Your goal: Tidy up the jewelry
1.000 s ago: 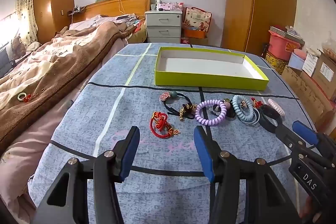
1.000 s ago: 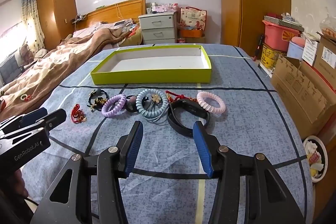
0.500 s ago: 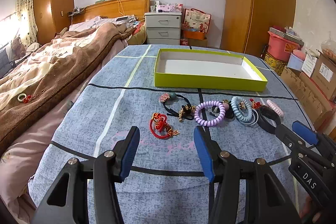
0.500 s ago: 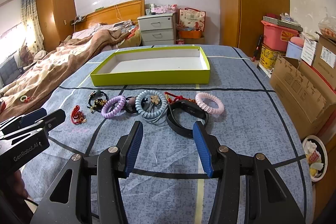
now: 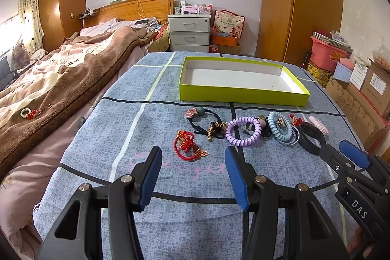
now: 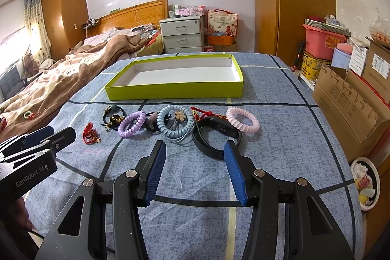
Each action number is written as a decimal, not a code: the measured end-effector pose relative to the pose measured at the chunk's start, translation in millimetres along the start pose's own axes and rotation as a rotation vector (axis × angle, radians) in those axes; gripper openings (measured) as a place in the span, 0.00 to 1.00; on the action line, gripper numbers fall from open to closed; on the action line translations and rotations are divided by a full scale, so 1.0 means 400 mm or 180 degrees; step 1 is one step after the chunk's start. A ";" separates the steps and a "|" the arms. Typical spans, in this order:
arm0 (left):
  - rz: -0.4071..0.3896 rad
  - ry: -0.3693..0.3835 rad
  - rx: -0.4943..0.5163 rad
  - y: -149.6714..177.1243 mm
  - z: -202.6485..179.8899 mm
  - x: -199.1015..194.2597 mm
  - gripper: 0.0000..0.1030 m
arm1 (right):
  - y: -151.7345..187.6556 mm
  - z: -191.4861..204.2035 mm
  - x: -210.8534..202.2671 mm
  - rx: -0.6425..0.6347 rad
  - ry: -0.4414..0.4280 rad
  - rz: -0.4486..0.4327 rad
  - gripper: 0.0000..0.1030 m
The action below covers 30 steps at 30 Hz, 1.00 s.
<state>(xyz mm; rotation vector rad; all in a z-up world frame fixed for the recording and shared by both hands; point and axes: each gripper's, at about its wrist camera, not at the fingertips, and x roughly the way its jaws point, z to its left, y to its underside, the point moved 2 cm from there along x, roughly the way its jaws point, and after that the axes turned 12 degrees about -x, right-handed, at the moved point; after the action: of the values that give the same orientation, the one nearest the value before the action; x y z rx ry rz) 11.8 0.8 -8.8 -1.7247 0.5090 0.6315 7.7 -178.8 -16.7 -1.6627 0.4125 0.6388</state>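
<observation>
A row of jewelry lies on the blue cloth: a red cord bracelet, black hair ties with charms, a purple coil tie, a light-blue coil tie, a black wristband and a pink coil tie. An empty green tray stands behind them. My left gripper is open and empty, just short of the red bracelet. My right gripper is open and empty, just short of the black wristband.
A bed with a brown blanket borders the table on the left. Cardboard boxes and a bowl of scraps stand to the right. A white nightstand and wooden wardrobe are at the back.
Both grippers have eased slightly back and up from the jewelry row; both stay open. The jewelry has not moved.
</observation>
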 end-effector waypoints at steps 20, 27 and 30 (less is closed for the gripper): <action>0.0010 0.0009 0.0006 -0.002 0.005 0.004 0.54 | -0.001 -0.002 -0.004 0.0005 -0.0002 -0.0002 0.49; 0.0003 -0.0001 -0.0003 0.001 0.008 0.000 0.54 | -0.002 -0.007 -0.010 0.0014 -0.0002 -0.0007 0.49; 0.0003 0.0018 0.0001 0.000 0.006 0.001 0.54 | -0.002 -0.006 -0.009 0.0016 0.0001 -0.0005 0.49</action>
<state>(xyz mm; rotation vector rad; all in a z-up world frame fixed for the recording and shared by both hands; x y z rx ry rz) 11.5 3.2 -9.5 -1.7265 0.5139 0.6276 5.7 -181.3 -13.6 -1.6582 0.4127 0.6357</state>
